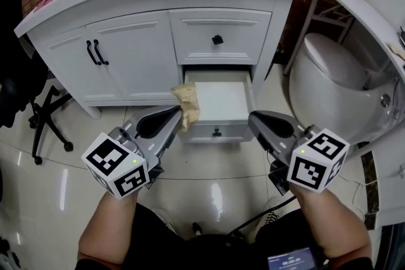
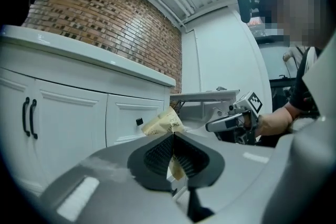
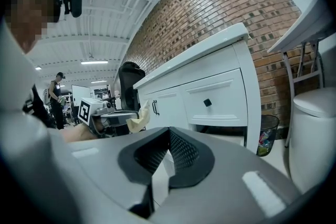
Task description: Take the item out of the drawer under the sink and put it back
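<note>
Left tool (image 1: 179,114): clenched on packet (image 1: 188,103), forearm low, tips at left edge of open drawer (image 1: 219,124).
Right tool (image 1: 254,119): clenched, empty, right of drawer.

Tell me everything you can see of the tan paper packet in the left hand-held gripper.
The tan crumpled paper packet looks like thin, creased paper with faint print, too small to read. The left hand-held gripper is shut on its middle; part sticks up past the jaws, part hangs below. From the head view it shows over the left front corner of the open white drawer.
</note>
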A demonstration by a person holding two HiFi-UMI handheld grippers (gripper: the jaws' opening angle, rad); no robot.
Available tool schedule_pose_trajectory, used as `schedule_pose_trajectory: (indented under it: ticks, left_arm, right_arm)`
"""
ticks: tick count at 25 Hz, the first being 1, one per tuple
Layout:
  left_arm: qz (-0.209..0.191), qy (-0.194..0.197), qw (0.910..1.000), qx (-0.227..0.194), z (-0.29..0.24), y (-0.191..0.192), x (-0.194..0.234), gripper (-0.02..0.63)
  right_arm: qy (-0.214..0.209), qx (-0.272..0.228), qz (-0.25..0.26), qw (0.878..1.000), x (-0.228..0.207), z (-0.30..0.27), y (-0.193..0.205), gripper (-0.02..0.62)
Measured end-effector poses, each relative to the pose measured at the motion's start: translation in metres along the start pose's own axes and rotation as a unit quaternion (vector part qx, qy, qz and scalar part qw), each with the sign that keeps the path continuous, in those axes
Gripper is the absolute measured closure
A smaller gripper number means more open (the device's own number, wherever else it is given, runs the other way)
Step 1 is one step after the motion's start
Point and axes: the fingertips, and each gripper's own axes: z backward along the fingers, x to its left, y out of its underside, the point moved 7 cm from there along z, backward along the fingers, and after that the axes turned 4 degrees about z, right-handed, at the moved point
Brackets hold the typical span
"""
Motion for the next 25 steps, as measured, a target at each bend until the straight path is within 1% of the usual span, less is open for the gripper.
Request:
schedule_pose_trajectory:
  ticks: [7,11,14,25]
  left_arm:
    - [-0.018,0.004,0.9997,0.016,0.001,0.006,-0.006,0.595]
    - [-0.033,-0.003,0.9991,0.025,0.001,0.007,-0.006,0.595]
    - [-0.046,-0.006,0.9987,0.022,0.0,0.008,-0.008,0.592]
    - [-0.047,-0.006,0.9985,0.026,-0.001,0.012,-0.008,0.592]
  right_arm:
    - [0.005,0.007,-0.002,1.0,-0.001,-0.002,0.003,0.592]
    - [0.004,0.01,-0.001,1.0,-0.001,-0.002,0.004,0.592]
    - [0.004,0.012,-0.001,1.0,-0.001,-0.003,0.004,0.592]
    - [0.003,0.014,-0.001,1.0,0.0,-0.003,0.005,0.592]
